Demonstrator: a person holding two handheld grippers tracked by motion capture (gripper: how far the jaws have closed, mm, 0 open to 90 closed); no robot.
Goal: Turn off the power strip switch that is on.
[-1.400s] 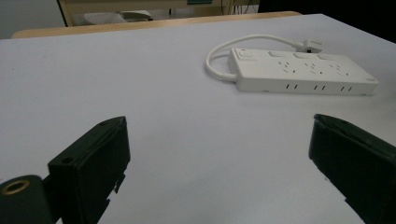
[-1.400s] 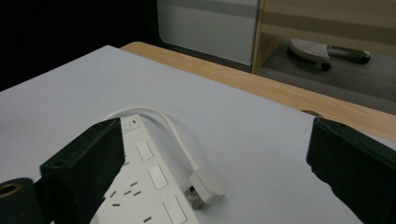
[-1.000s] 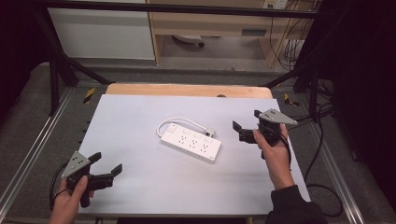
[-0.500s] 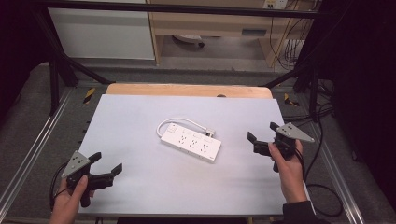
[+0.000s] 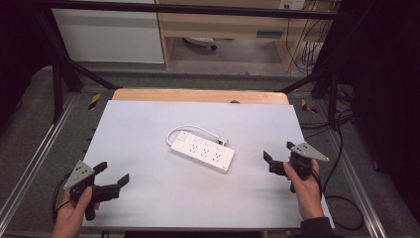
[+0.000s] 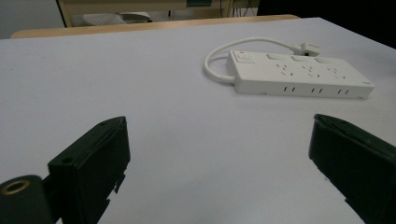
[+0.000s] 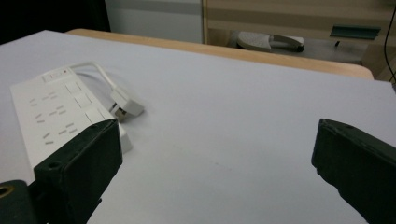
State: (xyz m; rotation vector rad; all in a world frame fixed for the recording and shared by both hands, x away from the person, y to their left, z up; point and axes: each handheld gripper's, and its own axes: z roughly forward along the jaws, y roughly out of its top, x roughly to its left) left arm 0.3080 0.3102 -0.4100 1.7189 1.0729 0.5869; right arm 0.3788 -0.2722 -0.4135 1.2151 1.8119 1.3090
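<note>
I'm holding both grippers, left (image 5: 113, 174) and right (image 5: 277, 156), spread wide and empty, flanking the white power strip (image 5: 203, 151) between them, lining up a two-sided grab.

In the right gripper view, the near end of the power strip (image 7: 56, 116) was hidden behind the left-hand jaw of the right gripper (image 7: 215, 163), and both jaws were cut off by the bottom edge. The plug (image 7: 125, 105) lay beyond that jaw; its prongs could not be made out. In the left gripper view, the jaws of the left gripper (image 6: 219, 172) were cut by the bottom and right edges. The markings on the strip's switch (image 6: 243, 56), ahead of the jaws, were too small to read. In the high view, the person's forearms were cut off behind both grippers at the bottom edge.
</note>
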